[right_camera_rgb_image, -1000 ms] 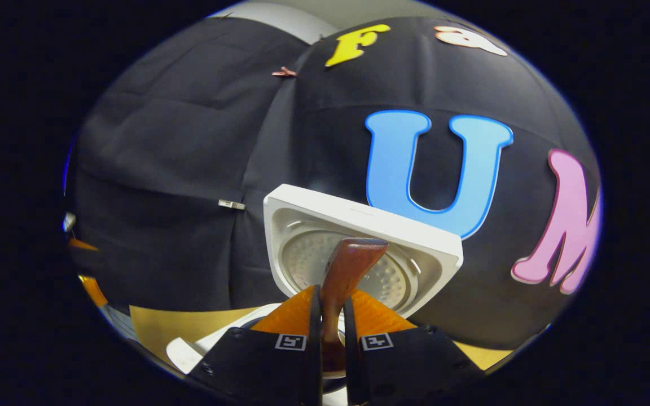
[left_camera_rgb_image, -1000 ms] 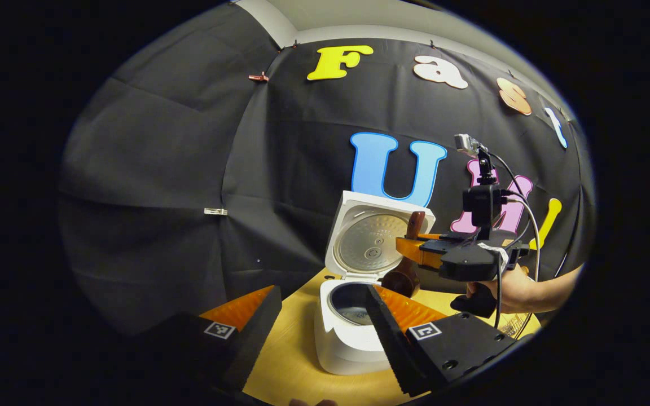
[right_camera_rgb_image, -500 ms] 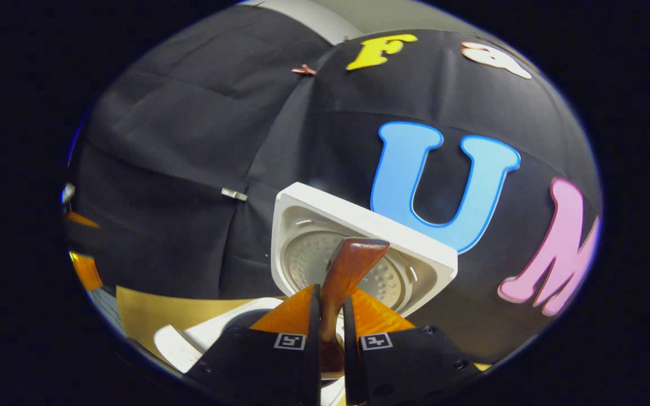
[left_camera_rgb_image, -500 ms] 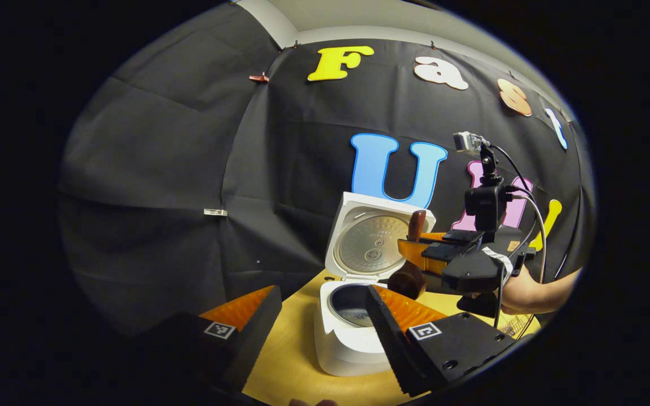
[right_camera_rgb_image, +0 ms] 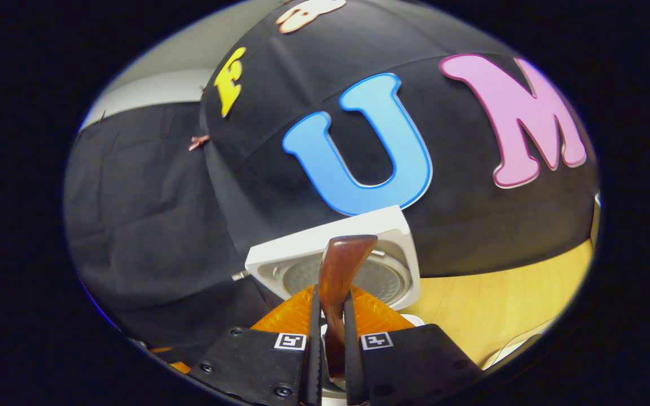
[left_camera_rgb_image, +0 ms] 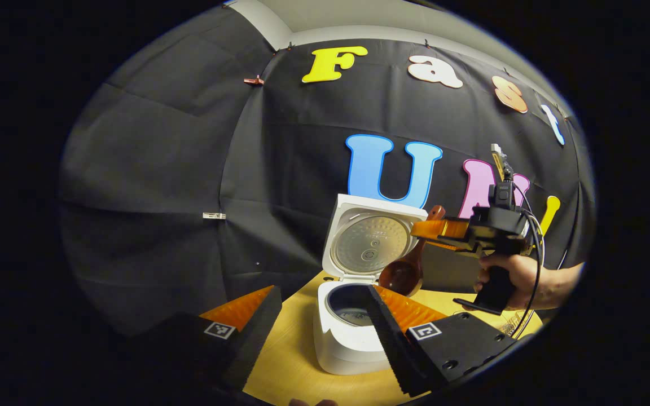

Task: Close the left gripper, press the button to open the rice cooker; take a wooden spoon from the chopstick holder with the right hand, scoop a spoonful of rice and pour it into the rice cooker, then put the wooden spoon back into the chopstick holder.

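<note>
While the rice cooker [left_camera_rgb_image: 353, 316] sits on the yellow desk [left_camera_rgb_image: 297, 361] with its lid [left_camera_rgb_image: 370, 239] standing open, the right tool [left_camera_rgb_image: 443, 231] has rolled over within the last second, and the wooden spoon [left_camera_rgb_image: 407, 270] it carries has swung with it: the bowl, which hung close over the pot's far right rim, now sits a little higher and tipped on its side, the handle slanting up to the right. That turn looks like the pour itself, or its last part, so the return to the chopstick holder is probably next. Seen from the left gripper view, the left tool [left_camera_rgb_image: 319, 316] hangs spread wide with nothing between its fingers, framing the open pot, and a hand [left_camera_rgb_image: 514, 279] grips the right tool's handle; whether rice has left the spoon I cannot tell. Only the right gripper view makes the grasp plain: the right tool [right_camera_rgb_image: 329, 349] is closed tight on the spoon's handle [right_camera_rgb_image: 339, 276], both fingers pressing it, with the lid [right_camera_rgb_image: 336, 265] just beyond, tilted along with the whole scene.
</note>
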Motion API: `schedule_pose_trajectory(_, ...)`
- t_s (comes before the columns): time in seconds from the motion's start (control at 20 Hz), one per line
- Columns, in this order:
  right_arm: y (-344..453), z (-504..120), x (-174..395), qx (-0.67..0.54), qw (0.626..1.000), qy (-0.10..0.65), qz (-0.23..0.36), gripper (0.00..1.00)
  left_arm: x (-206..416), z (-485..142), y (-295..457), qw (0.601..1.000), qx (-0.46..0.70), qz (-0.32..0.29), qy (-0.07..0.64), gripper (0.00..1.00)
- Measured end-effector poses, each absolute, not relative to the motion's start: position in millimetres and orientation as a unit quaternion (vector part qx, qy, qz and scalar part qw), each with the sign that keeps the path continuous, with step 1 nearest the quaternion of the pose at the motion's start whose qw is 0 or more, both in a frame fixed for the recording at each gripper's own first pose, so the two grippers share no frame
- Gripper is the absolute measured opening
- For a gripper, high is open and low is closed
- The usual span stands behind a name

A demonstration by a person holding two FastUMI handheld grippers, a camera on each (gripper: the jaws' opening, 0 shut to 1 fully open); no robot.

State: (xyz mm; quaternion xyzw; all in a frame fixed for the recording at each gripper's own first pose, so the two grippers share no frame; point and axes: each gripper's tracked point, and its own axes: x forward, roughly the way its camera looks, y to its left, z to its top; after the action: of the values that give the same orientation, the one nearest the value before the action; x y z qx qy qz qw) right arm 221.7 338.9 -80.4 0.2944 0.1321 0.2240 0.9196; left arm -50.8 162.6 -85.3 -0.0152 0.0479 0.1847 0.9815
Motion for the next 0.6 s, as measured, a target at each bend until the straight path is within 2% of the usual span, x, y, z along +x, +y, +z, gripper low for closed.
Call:
schedule_pose_trajectory(0.25,260.2,-53.3,220.5,0.314,0.926,0.094,0.187,0.2,-36.8,-77.8,142.4,0.985,-0.012,0.167,0.046,0.95)
schedule_pose_trajectory(0.3,240.6,-50.4,219.6,0.317,0.928,0.088,0.177,0.2,-33.0,-78.1,137.5,0.986,-0.012,0.162,0.046,0.92)
schedule_pose_trajectory(0.35,219.8,-48.0,217.9,0.319,0.929,0.083,0.165,0.2,-29.0,-77.0,132.2,0.986,-0.014,0.158,0.046,0.95)
schedule_pose_trajectory(0.6,95.5,-43.7,199.9,0.307,0.946,0.058,0.088,0.2,-7.5,-72.2,106.1,0.99,-0.014,0.136,0.046,0.95)
